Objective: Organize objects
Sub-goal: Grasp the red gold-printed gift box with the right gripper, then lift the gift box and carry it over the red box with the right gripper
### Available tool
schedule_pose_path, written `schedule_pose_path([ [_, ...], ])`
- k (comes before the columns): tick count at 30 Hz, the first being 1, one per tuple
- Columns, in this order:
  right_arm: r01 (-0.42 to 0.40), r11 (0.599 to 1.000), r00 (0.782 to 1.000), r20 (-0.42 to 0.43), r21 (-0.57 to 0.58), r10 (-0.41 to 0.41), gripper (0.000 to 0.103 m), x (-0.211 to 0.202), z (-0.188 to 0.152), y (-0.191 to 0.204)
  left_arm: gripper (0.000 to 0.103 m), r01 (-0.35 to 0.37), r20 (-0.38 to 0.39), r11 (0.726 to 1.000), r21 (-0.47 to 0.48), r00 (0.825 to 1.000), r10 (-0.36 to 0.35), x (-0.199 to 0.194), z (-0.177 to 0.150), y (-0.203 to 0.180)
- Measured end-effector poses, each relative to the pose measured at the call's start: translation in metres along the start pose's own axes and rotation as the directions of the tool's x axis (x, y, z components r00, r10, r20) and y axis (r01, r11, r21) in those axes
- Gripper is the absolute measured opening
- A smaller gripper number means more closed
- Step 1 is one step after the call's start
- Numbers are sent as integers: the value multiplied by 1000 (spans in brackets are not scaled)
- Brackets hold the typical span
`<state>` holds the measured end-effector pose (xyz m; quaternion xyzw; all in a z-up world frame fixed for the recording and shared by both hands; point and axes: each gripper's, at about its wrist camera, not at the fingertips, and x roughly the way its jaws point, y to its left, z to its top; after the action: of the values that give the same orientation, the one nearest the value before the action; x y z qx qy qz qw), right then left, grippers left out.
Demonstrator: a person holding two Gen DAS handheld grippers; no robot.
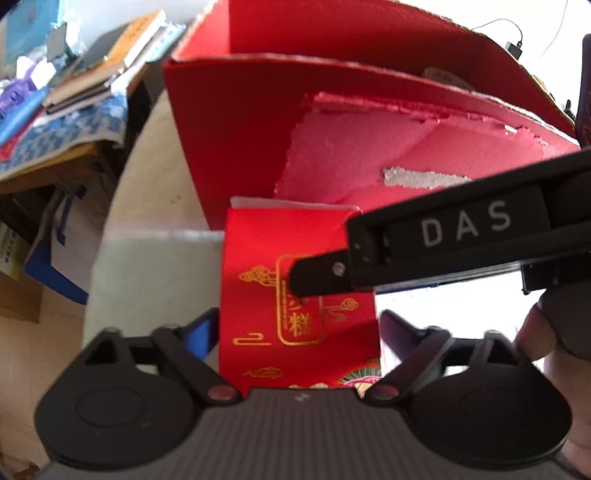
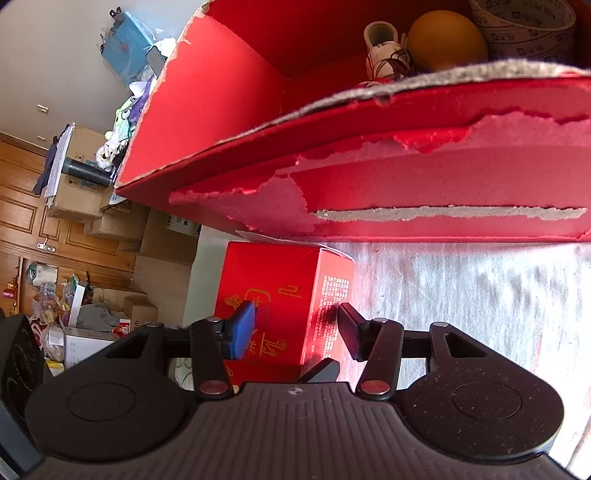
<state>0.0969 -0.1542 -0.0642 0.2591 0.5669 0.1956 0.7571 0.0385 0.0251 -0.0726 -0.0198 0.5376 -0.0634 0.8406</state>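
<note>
A small red carton with gold print (image 1: 291,295) stands in front of a big open red box (image 1: 258,122) with a torn front wall. My left gripper (image 1: 299,332) has its fingers on both sides of the carton and grips it. My right gripper (image 2: 291,332) also closes on the same carton (image 2: 288,302) from the side; one of its fingers (image 1: 317,275) lies across the carton's front in the left wrist view. Inside the big box (image 2: 229,110) are an orange ball (image 2: 445,40), a roll of tape (image 2: 532,29) and a small white figure (image 2: 388,55).
A pale table top (image 2: 461,291) carries the box. A cluttered side table with books (image 1: 92,62) stands at the left. Stacked cardboard boxes (image 2: 110,221) and wooden doors (image 2: 22,206) lie beyond the table edge.
</note>
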Motion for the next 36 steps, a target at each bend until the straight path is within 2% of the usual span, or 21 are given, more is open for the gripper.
schedule_pose_path([
  [6,-5,1000,1000,-11,-7,5,56,-1,1,-3,80,-7,-6,1000,21,1000,7,0,-1,-3],
  [13,-4,995,1000,-21,-102,1,56,-16,-1,4,79,-10,-1,999,45,1000,10,-15,-2,-13],
  [20,-39,985,999,-44,-167,33,55,-41,-5,-2,79,-25,13,998,54,1000,24,-34,0,-30],
  [27,-72,971,997,-43,-229,64,55,-67,-10,8,79,-48,62,998,41,997,46,-61,-3,-62],
  [36,-89,954,995,24,-286,100,55,-112,-15,0,79,-50,144,997,57,989,41,-93,6,-109],
])
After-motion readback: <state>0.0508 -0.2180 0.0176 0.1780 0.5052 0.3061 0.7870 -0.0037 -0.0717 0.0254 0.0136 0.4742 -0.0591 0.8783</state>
